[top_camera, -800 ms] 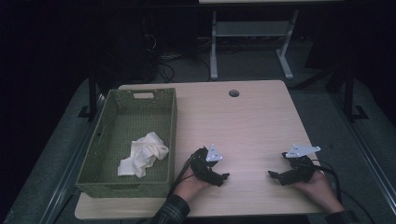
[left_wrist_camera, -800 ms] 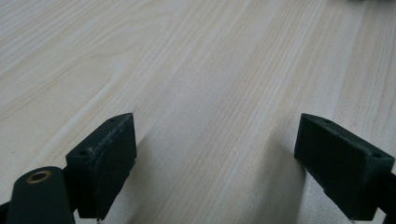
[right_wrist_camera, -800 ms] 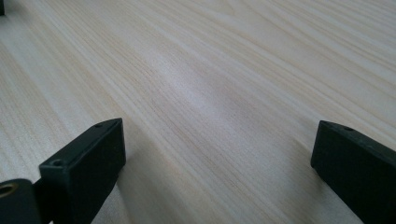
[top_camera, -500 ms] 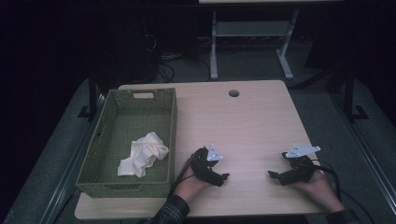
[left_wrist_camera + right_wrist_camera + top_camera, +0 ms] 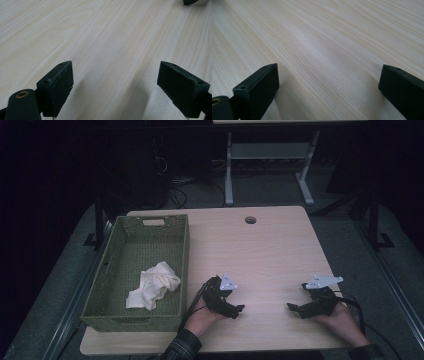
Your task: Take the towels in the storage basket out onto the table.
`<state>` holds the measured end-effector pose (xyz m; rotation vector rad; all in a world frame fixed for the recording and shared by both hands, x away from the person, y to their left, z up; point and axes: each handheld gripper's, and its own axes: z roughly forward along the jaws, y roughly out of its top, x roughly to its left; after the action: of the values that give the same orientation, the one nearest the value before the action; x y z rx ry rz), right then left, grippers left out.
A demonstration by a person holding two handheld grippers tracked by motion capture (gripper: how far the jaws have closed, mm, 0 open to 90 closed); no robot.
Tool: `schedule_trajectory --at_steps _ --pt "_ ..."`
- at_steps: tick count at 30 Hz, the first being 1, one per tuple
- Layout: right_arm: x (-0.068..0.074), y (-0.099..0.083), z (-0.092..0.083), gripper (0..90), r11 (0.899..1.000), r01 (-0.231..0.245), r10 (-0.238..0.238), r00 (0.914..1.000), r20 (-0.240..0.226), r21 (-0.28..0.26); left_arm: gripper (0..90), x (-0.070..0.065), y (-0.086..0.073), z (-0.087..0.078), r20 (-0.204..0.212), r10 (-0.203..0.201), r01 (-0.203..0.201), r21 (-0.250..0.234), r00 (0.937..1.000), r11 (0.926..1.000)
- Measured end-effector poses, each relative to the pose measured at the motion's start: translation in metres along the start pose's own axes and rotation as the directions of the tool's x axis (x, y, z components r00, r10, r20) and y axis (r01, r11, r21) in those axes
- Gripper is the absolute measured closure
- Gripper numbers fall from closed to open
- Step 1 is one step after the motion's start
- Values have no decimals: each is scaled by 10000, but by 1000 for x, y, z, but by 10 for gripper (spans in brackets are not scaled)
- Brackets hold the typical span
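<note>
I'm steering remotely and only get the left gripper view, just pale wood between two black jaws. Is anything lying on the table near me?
Observer: Yes. A green woven rectangular basket stands at the table's left side, beside your left hand-held gripper.
Operator: Anything inside it?
Observer: A crumpled white cloth lies in its near half.
Operator: Where is the other hand?
Observer: The right hand-held gripper rests near the table's front right, its jaws wide apart over bare wood.
Operator: Anything farther out?
Observer: Just a small round cable hole near the far edge of the light wooden table.
</note>
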<state>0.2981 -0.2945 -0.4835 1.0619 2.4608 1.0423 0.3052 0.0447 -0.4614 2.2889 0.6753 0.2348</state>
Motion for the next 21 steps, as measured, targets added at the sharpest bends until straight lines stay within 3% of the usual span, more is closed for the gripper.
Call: schedule_trajectory --at_steps 10,14,21 --pt "0 0 0 28 10000 -1 1 10000 4 -1 132 1 7 -9 -68 -136 135 -193 9999 9997" --pt "0 0 0 28 10000 1 -1 10000 4 0 132 0 9 -9 -140 -88 88 -3 9999 10000" --pt "0 0 0 28 10000 -1 1 10000 2 0 131 -1 15 -14 -171 -139 138 -98 9998 9999"
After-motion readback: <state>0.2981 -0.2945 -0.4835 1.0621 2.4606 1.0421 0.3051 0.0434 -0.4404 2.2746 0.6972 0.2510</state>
